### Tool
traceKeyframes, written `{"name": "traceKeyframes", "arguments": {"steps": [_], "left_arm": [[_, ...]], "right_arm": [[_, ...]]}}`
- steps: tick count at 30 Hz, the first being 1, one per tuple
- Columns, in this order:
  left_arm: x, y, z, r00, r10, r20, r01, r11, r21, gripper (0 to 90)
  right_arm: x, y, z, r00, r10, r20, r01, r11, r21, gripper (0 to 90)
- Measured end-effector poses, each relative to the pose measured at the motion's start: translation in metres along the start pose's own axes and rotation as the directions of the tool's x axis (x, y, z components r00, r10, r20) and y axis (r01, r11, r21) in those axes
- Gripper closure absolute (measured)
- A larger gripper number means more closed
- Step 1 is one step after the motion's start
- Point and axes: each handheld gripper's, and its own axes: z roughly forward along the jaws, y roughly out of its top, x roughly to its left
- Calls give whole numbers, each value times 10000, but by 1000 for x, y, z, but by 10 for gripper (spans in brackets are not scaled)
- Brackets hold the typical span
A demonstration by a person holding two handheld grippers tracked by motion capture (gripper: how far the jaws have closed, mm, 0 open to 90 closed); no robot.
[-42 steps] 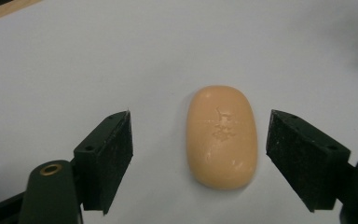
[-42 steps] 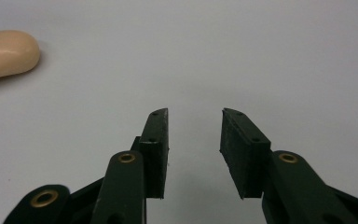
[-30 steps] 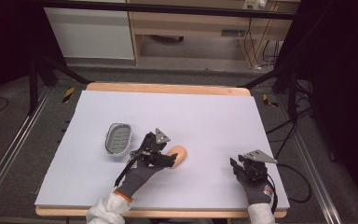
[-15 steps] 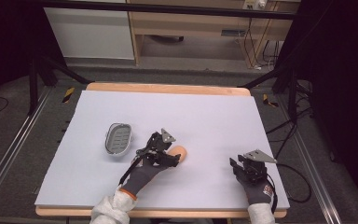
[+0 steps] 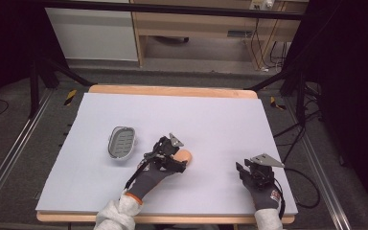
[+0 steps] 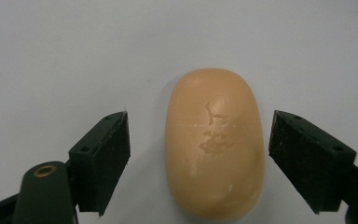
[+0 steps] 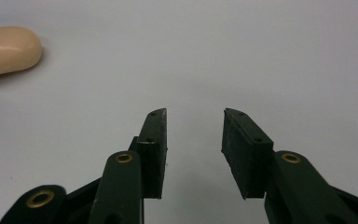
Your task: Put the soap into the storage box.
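Observation:
A peach-coloured oval bar of soap (image 5: 185, 155) lies flat on the white table sheet (image 5: 220, 120). My left gripper (image 5: 178, 160) is over it, open. In the left gripper view the soap (image 6: 214, 144) lies between the two black jaws with a gap on each side, the pads (image 6: 105, 158) not touching it. My right gripper (image 5: 243, 168) rests near the front right of the table, open with nothing between its jaws (image 7: 195, 114). In the right gripper view the soap (image 7: 7, 49) shows far off at the upper left.
A grey oval soap dish (image 5: 122, 142) with a ribbed floor sits on the sheet to the left of the soap. The wooden table edge (image 5: 172, 91) runs along the back. Beyond the table are dark stands, cables and a cabinet.
My left gripper has edged a little to the right, closer around the soap. The soap, the dish and the right gripper have stayed put.

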Motion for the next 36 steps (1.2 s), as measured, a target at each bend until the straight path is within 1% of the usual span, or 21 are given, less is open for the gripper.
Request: {"name": "traceKeyframes", "arguments": {"steps": [5,14,15,16,18,20,23,29,31,33,36], "left_arm": [[-2,0,4,9999,63,92,-65,9997,237,195],[-4,0,11,9997,46,251,-58,9989,470,196],[-4,0,13,9997,74,230,-88,9981,608,196],[-4,0,14,9997,74,232,-89,9980,633,198],[-5,0,16,9997,100,232,-116,9977,667,209],[-5,0,16,9996,111,248,-128,9976,677,222],[-4,0,18,9995,36,301,-57,9974,723,249],[-5,0,22,9992,19,401,-53,9963,853,290],[-5,0,24,9992,25,390,-58,9962,866,299],[-6,0,26,9996,104,274,-130,9954,949,304],[-5,0,26,9994,118,311,-147,9954,947,310]], "right_arm": [[-1,0,1,10000,-27,-20,27,10000,48,602],[0,0,1,9999,26,-100,-25,9999,119,603],[0,0,1,10000,24,-93,-23,9999,117,603],[-1,0,1,10000,26,-92,-25,9999,118,603],[0,0,1,9999,79,-126,-78,9999,140,603],[-1,0,1,10000,26,-96,-25,9999,122,603],[0,-1,2,10000,15,-94,-14,9999,148,604],[-1,-1,2,10000,17,-97,-16,9999,168,605],[-1,-1,2,10000,19,-97,-18,9999,171,605],[-1,-1,2,9999,19,-102,-17,9998,176,606],[-1,-1,2,9999,34,-111,-32,9998,186,606]]}}
